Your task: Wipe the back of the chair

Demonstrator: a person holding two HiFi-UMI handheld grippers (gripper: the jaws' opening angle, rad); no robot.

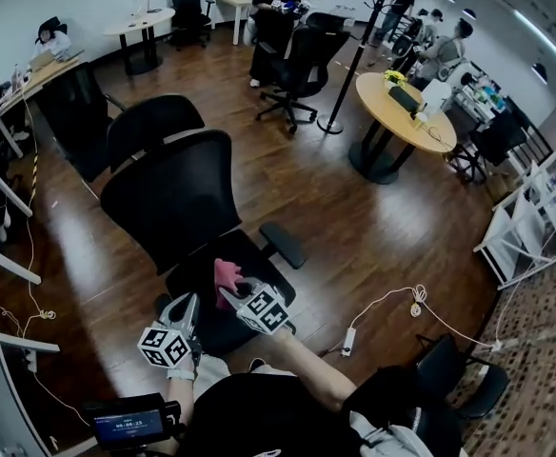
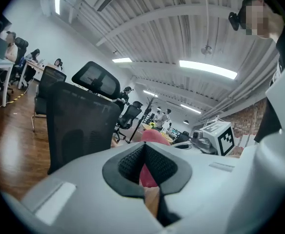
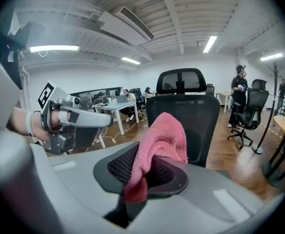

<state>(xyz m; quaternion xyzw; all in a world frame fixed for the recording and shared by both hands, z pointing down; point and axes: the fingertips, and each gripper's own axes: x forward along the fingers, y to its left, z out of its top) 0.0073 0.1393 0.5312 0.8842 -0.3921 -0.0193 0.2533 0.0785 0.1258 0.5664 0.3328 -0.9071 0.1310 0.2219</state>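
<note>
1. The right gripper (image 1: 232,293) is clamped on the pink cloth (image 1: 227,276). A loose fold stands above its jaws, likely as the wiping face.
2. The left gripper (image 1: 185,308), lower centre, has its jaws together and empty, just beside the right one.
3. The chair back (image 1: 178,193) stands centre-left, apart from the cloth. A second chair (image 1: 149,127) crowds behind it, and open floor (image 1: 354,246) lies to the right.

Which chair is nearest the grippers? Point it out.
The black mesh chair just ahead of the right gripper and its cloth; the others stand farther off across the room.
</note>
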